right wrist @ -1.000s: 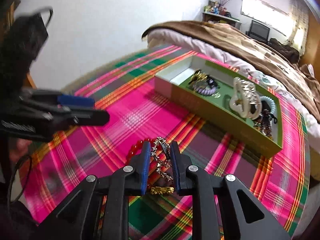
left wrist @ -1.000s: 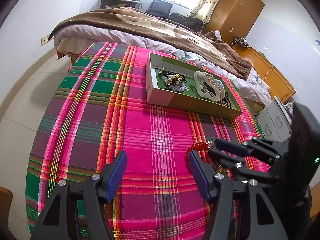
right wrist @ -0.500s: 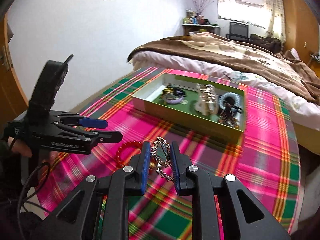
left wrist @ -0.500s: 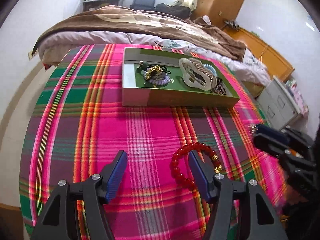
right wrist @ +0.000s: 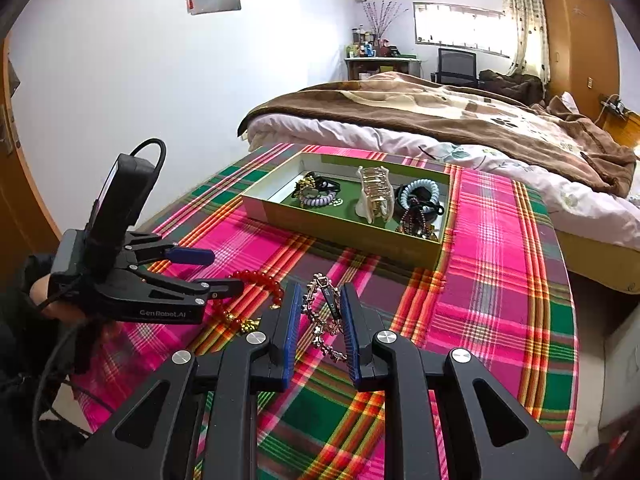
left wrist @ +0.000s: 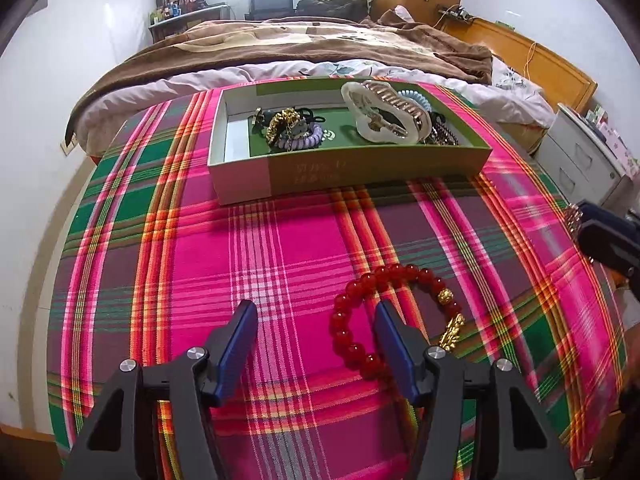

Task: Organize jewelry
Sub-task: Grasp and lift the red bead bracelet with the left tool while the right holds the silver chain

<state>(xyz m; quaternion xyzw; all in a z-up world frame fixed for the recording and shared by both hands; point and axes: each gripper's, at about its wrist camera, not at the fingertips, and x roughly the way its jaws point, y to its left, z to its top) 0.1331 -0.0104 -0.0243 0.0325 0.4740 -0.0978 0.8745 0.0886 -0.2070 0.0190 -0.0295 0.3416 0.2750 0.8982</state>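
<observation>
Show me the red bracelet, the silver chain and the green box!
red bracelet [left wrist: 346, 300], left wrist view, on its left-side beads.
silver chain [right wrist: 318, 320], right wrist view, on links between the right gripper's fingers.
green box [left wrist: 376, 170], left wrist view, on its front wall.

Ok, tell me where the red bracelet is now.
The red bracelet lies on the plaid cloth in front of the box, around the left tool's right finger.

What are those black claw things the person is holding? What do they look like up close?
Each gripper is a black plastic frame with triangular cut-outs, silver round bolts at the joints and two flat blue pads on the fingers. The left gripper carries white lettering that looks like "GenRobot.AI", an upright black box and a black cable looping from it. The hand behind it looks bare.
</observation>
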